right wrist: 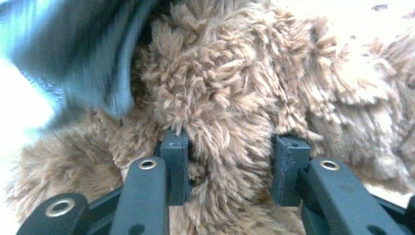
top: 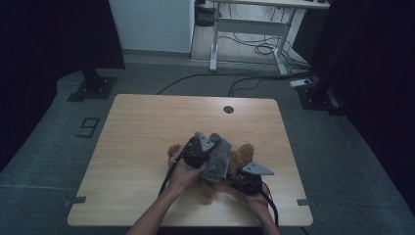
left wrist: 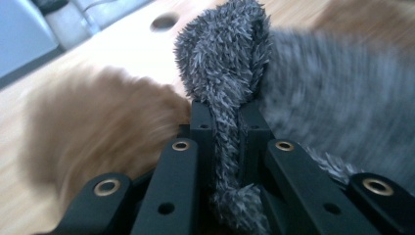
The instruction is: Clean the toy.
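Note:
A brown plush toy (top: 242, 155) lies on the wooden table (top: 147, 132), partly under a fuzzy grey cloth (top: 218, 157). My left gripper (top: 203, 147) sits at the toy's left end, shut on a fold of that grey cloth (left wrist: 222, 73), with brown fur (left wrist: 98, 127) just to its left. At the toy's near right, my right gripper (top: 244, 177) is shut on a thick tuft of the brown toy (right wrist: 230, 122), which fills the gap between its fingers (right wrist: 174, 164). The grey cloth (right wrist: 73, 54) hangs blurred at that view's upper left.
A round cable hole (top: 228, 109) sits near the table's far edge. Beyond the table stand a white desk frame (top: 249, 29) with floor cables and two dark stand bases (top: 93, 88). Bare wood spreads to the left and far side of the toy.

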Tool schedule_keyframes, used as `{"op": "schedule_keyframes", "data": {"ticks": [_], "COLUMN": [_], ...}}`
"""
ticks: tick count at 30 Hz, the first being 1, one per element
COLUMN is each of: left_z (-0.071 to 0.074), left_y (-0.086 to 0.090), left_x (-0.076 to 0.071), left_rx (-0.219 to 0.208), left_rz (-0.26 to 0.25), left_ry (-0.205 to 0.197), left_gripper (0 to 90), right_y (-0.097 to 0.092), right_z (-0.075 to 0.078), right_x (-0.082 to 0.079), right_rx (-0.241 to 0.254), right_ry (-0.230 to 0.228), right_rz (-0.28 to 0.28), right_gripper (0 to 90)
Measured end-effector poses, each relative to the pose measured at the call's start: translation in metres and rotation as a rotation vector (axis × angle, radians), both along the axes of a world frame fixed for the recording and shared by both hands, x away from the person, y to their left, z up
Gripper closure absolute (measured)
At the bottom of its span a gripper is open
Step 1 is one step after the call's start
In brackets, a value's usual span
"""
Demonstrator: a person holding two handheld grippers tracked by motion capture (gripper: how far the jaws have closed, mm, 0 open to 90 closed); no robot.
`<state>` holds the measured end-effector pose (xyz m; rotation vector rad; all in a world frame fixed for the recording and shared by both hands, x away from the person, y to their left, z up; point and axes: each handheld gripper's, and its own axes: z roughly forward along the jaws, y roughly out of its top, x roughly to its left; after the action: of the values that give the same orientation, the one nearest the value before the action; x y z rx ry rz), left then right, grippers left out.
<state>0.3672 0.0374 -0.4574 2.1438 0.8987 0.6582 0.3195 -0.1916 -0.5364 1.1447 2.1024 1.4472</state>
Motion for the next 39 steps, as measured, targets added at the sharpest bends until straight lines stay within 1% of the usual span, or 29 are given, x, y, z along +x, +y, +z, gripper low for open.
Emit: {"op": "schedule_keyframes", "data": {"ticks": [2, 3, 5, 6, 8, 11, 12, 14, 17, 21, 22, 23, 26, 29, 32, 34, 35, 36, 37, 38, 39], "left_z": [-0.004, -0.003, -0.003, -0.003, -0.002, 0.002, 0.002, 0.004, 0.004, 0.002, 0.001, 0.001, 0.001, 0.004, 0.009, 0.011, 0.012, 0.012, 0.012, 0.012, 0.011], "left_y": [0.02, 0.029, 0.039, 0.044, 0.052, 0.065, 0.068, 0.076, 0.088, 0.108, 0.111, 0.115, 0.114, 0.106, 0.093, 0.081, 0.074, 0.069, 0.061, 0.056, 0.049], "left_x": [0.001, 0.0, -0.003, -0.005, -0.008, -0.008, -0.008, -0.009, -0.009, -0.006, -0.005, -0.004, -0.003, 0.0, 0.002, 0.005, 0.006, 0.008, 0.01, 0.011, 0.011], "left_rx": [-0.049, -0.07, -0.091, -0.091, -0.105, -0.12, -0.119, -0.084, -0.072, -0.076, -0.078, -0.089, -0.082, -0.084, -0.096, -0.103, -0.112, -0.126, -0.129, -0.112, -0.105], "left_rz": [0.017, 0.018, 0.021, 0.023, 0.034, 0.059, 0.069, 0.1, 0.127, 0.181, 0.187, 0.194, 0.192, 0.181, 0.155, 0.126, 0.101, 0.083, 0.071, 0.065, 0.057], "left_ry": [0.019, 0.02, 0.011, 0.004, -0.007, -0.008, -0.01, -0.028, -0.025, -0.006, -0.003, 0.002, 0.001, 0.001, -0.002, 0.006, 0.018, 0.031, 0.042, 0.042, 0.04], "left_gripper": [80.2, 80.2, 80.2, 80.1, 80.2, 80.1, 80.1, 80.1, 80.1, 80.0, 80.0, 79.9, 79.9, 80.0, 80.0, 80.0, 79.9, 79.9, 79.9, 79.9, 79.9], "right_y": [0.001, 0.001, 0.001, 0.001, 0.0, 0.0, 0.0, 0.0, 0.0, 0.0, 0.0, 0.0, 0.0, 0.0, 0.0, 0.0, 0.0, 0.0, 0.0, 0.0, 0.0], "right_z": [0.0, 0.0, 0.0, 0.0, 0.0, 0.0, 0.0, 0.0, 0.0, 0.0, 0.0, 0.0, 0.0, -0.001, -0.001, -0.001, -0.001, -0.001, -0.001, -0.001, -0.001], "right_x": [0.0, 0.0, 0.0, 0.0, 0.0, 0.0, 0.0, 0.0, 0.0, 0.0, 0.0, 0.0, 0.001, 0.001, 0.001, 0.001, 0.001, 0.001, 0.0, 0.0, 0.0], "right_rx": [0.003, 0.003, 0.004, 0.005, 0.009, 0.008, 0.009, 0.009, 0.012, 0.012, 0.012, 0.012, 0.013, 0.014, 0.014, 0.014, 0.014, 0.014, 0.014, 0.014, 0.014], "right_ry": [0.002, 0.002, 0.002, 0.001, 0.001, 0.0, 0.0, 0.0, 0.0, 0.0, 0.0, -0.001, 0.001, 0.001, 0.0, 0.0, 0.0, -0.002, -0.002, -0.001, -0.001], "right_rz": [-0.005, -0.005, -0.005, -0.002, -0.001, 0.0, 0.0, -0.001, 0.0, -0.002, -0.003, -0.003, -0.005, -0.007, -0.007, -0.008, -0.008, -0.008, -0.008, -0.008, -0.008], "right_gripper": [59.1, 59.1, 59.1, 59.1, 59.2, 59.1, 59.1, 59.1, 59.1, 59.1, 59.1, 59.1, 59.1, 59.1, 59.1, 59.1, 59.1, 59.1, 59.1, 59.1, 59.1]}}
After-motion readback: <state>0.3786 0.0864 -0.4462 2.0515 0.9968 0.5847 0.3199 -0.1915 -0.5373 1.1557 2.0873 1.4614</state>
